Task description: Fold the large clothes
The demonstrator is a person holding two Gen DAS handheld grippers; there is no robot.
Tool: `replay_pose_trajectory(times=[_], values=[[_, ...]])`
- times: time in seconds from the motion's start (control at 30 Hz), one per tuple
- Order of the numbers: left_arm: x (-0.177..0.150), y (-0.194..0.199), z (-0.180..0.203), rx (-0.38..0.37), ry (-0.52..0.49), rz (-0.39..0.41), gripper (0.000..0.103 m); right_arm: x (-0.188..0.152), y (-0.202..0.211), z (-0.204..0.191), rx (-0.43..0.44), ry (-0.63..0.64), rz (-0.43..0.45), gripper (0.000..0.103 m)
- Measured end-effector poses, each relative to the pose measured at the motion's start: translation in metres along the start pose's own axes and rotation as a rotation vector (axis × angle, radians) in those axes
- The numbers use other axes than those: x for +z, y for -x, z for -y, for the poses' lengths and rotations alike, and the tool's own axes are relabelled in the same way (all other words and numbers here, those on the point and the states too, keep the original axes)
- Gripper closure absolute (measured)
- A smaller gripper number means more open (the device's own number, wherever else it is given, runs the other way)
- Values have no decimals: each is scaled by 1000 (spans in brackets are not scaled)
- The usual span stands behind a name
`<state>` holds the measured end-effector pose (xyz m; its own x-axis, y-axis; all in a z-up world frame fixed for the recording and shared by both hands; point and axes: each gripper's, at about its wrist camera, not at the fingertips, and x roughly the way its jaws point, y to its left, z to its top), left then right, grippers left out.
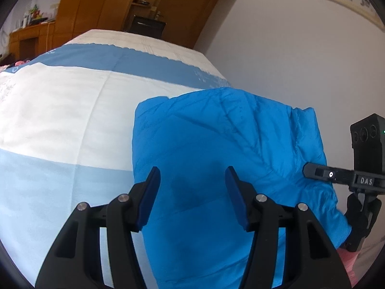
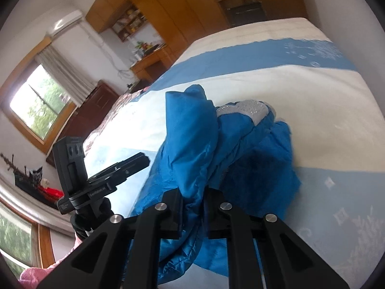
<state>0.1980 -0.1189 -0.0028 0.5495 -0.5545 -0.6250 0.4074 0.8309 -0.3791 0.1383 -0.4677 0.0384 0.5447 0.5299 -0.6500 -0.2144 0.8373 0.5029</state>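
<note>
Your left gripper hangs wide apart over the blue jacket; your right gripper is clamped on a fold of it.

Blue padding fills the left wrist view from 6 to 2 o'clock, lying on the striped bedspread, with nothing between the blue pads. From the right wrist, bunched jacket rises toward 12 o'clock. Wooden wardrobe stands at 12, window at 9.

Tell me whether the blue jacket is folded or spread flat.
Partly folded: the blue jacket lies doubled in bunched layers on the bed, one fold pinched in the right claw.
</note>
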Motion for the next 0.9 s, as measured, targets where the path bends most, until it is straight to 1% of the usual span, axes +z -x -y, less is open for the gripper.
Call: replay_pose_trajectory(times=[0.07, 0.2, 0.3, 0.37, 0.5, 0.7, 0.77, 0.8, 0.83, 0.87, 0.9], values=[[-2, -8, 1, 0, -9, -24, 48, -4, 2, 16, -3, -31, -6, 92], [-10, -30, 3, 1, -31, -92, 49, -16, -14, 41, 0, -89, -32, 91], [-13, -43, 6, 23, -63, -102, 48, -20, -31, 63, 9, -116, -32, 89], [-14, -51, 8, 26, -67, -112, 48, -20, -41, 72, 6, -136, -35, 87], [-18, -63, 8, 41, -83, -120, 48, -26, -59, 92, 50, -175, -26, 85], [-22, -73, 22, 67, -84, -124, 46, -24, -73, 103, 60, -213, -21, 82], [-18, -75, 22, 74, -86, -125, 46, -24, -71, 99, 37, -196, -25, 80], [-22, -66, 21, 78, -88, -123, 45, -23, -66, 94, 15, -181, -25, 74], [-22, -63, 21, 80, -88, -123, 45, -24, -61, 90, -8, -172, -20, 71], [-22, -57, 21, 81, -84, -124, 45, -25, -51, 82, -43, -152, -8, 67], [-21, -52, 19, 78, -72, -122, 47, -27, -38, 73, -94, -121, 12, 66]])
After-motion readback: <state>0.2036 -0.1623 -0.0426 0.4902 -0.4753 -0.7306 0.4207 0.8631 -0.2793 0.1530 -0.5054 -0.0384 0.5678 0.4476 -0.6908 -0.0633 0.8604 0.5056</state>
